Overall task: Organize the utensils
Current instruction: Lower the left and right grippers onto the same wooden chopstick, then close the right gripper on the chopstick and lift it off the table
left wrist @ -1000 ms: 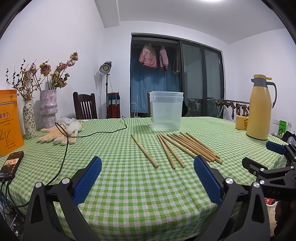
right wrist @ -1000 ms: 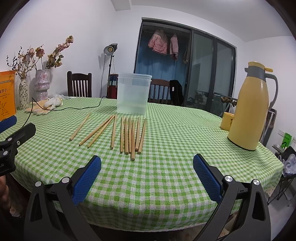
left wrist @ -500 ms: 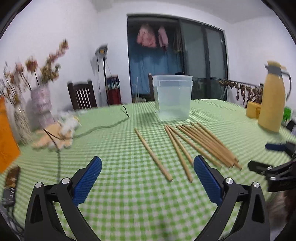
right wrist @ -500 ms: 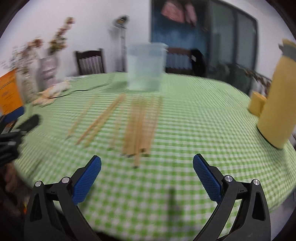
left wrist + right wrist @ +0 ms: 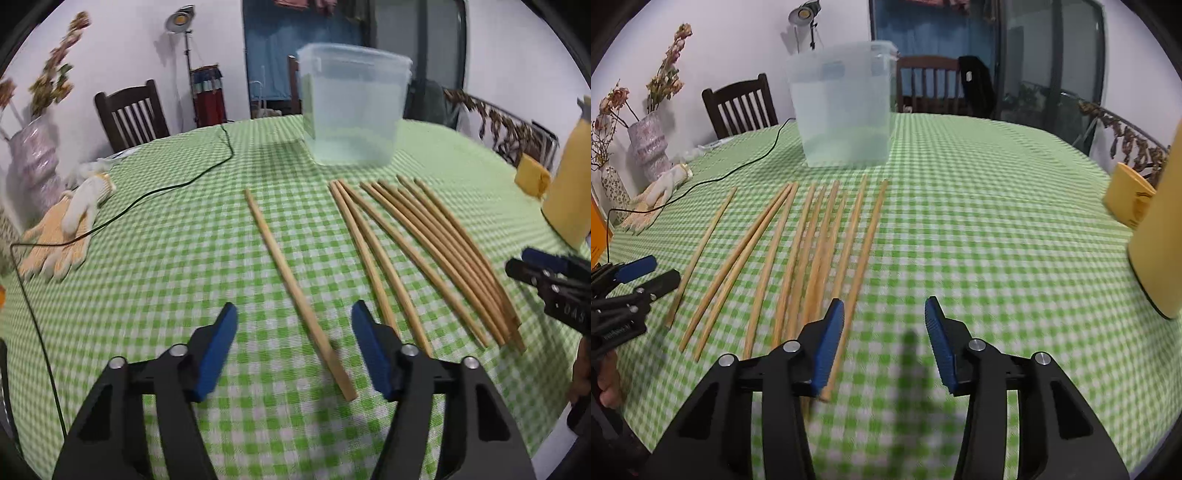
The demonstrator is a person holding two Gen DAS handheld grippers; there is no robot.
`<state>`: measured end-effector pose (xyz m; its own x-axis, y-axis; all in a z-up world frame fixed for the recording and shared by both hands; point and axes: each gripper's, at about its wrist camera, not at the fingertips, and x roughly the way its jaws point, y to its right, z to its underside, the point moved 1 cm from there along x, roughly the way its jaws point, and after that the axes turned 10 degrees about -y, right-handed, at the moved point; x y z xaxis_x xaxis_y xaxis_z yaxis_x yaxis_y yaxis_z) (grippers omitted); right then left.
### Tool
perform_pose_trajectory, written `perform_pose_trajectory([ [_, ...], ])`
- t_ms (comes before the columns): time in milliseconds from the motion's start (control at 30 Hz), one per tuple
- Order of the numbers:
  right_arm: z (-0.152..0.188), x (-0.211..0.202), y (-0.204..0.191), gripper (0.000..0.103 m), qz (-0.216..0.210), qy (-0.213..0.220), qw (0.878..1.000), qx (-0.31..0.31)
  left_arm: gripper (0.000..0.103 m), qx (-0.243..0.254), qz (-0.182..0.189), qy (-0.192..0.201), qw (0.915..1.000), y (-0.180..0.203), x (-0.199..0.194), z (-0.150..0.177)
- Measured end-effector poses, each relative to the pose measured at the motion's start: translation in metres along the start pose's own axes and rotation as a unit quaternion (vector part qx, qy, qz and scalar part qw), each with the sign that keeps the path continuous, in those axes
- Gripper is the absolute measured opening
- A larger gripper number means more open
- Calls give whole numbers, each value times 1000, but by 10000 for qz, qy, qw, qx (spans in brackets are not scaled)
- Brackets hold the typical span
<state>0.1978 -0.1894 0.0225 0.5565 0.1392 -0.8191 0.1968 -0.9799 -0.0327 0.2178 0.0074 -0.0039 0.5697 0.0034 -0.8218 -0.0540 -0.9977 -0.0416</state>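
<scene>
Now the left gripper (image 5: 291, 345) is closing around the near end of a lone chopstick (image 5: 291, 284), not yet touching it. That stick lies on the green checked worktop (image 5: 166, 258), left of the other chopsticks (image 5: 424, 251). Over their near ends, the right gripper (image 5: 884, 338) is closing with nothing between its jaws.

Left gripper (image 5: 291, 349): now lower and nearer the tablecloth, jaws closing from full spread, straddling the lone chopstick (image 5: 295, 288) at lower centre, pads clear of it. Right gripper (image 5: 884, 341): likewise closer, jaws closing, empty, its left pad just beside the rightmost chopstick (image 5: 862, 266).
</scene>
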Motion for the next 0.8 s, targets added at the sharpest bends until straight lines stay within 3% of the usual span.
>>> perform_pose_trajectory([
  [67, -2, 6, -5, 40, 43, -87, 9999, -121, 46, 94, -12, -84, 9999, 1, 5, 1],
  [200, -2, 12, -4, 36, 74, -162, 9997, -138, 9, 257, 244, -248, 9991, 1, 8, 6],
  [333, 1, 12, -8, 32, 15, -308, 9993, -229, 5, 700, 479, -246, 9961, 7, -2, 21],
  [400, 4, 10, -10, 28, 15, -270, 9993, -276, 5, 686, 451, -264, 9963, 4, -6, 28],
  [467, 7, 8, -6, 7, -60, -275, 9993, -232, 5, 659, 443, -294, 9964, -1, -10, 32],
  [800, 37, -16, 10, 7, -322, -202, 9993, 3, 8, 575, 552, -262, 9965, 0, -18, 43],
])
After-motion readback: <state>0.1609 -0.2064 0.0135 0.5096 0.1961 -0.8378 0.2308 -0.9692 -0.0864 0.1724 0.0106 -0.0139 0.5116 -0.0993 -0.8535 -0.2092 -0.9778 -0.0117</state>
